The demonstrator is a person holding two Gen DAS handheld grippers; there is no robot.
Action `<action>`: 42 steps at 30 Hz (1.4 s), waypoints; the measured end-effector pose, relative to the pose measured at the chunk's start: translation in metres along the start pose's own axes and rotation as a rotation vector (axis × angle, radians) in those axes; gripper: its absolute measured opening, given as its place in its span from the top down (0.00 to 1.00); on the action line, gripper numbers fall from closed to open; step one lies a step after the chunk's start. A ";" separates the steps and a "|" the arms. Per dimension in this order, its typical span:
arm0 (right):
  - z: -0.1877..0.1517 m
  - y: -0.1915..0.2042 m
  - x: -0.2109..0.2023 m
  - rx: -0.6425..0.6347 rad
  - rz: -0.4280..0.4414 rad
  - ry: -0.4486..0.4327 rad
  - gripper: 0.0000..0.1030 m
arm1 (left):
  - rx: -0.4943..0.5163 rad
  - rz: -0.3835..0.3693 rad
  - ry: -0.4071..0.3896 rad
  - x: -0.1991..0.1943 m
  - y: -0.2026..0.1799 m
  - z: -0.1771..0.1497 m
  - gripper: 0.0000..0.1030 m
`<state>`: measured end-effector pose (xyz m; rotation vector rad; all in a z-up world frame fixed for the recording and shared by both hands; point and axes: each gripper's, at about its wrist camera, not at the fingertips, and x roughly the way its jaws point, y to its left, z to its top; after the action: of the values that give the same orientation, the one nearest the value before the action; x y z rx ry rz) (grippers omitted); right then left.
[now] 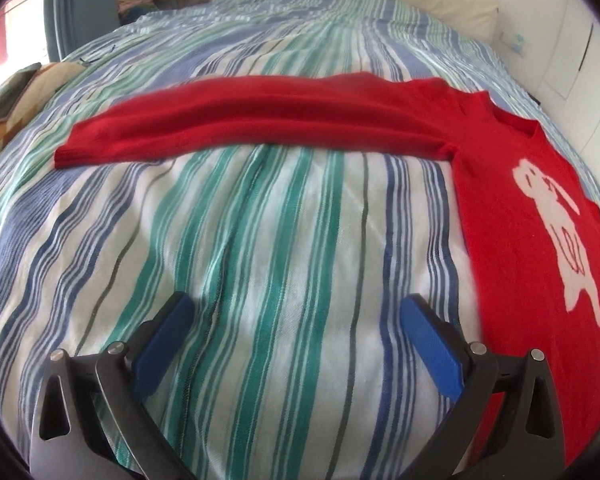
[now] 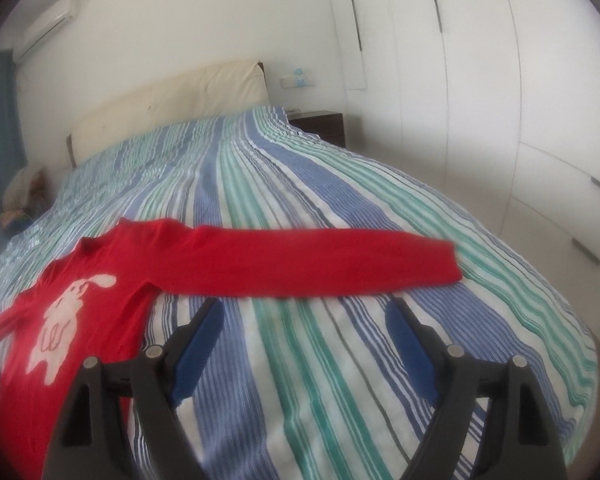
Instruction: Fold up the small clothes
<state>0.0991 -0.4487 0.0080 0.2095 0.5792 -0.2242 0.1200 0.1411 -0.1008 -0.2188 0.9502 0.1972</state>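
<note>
Over on my left wrist view, I'm looking down at the striped bedspread [image 1: 284,216] with my left hand-held gripper [image 1: 296,312] hanging wide and empty, nothing but bedding between its blue pads. The red sweater [image 1: 512,184] is lying flat on the bed, front up, with its white bunny design [image 1: 556,224] showing off to the right of the gripper. One long sleeve [image 1: 236,120] is stretching straight out to the left, ahead of me and well clear of the fingers.

Switching to the right wrist view, my right hand-held gripper [image 2: 304,320] is also standing wide with nothing in it, hovering over bare bedspread [image 2: 340,208]. The sweater body [image 2: 100,288] is sitting to the left here, and the other sleeve [image 2: 312,268] is running out to the right, just beyond the fingertips. A cream headboard [image 2: 172,96] and white wardrobe doors [image 2: 480,80] are filling the background.

So honestly, folding isn't looking started yet: the sweater is spread out fully, both sleeves extended, no creases or folds. I'm guessing the sleeves are needing to come in across the chest first, then the body doubling over.
</note>
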 end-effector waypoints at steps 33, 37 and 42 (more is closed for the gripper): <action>-0.006 0.013 0.011 -0.039 0.004 0.041 0.20 | 0.086 0.057 0.016 0.005 -0.011 -0.001 0.00; -0.007 0.013 0.010 -0.039 0.005 0.039 0.20 | 0.086 0.059 0.013 0.005 -0.011 -0.001 0.00; -0.008 0.013 0.009 -0.042 0.005 0.038 0.20 | 0.086 0.060 0.013 0.005 -0.011 -0.002 0.00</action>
<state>0.1063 -0.4360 -0.0019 0.1745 0.6204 -0.2033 0.1243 0.1306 -0.1050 -0.1125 0.9768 0.2100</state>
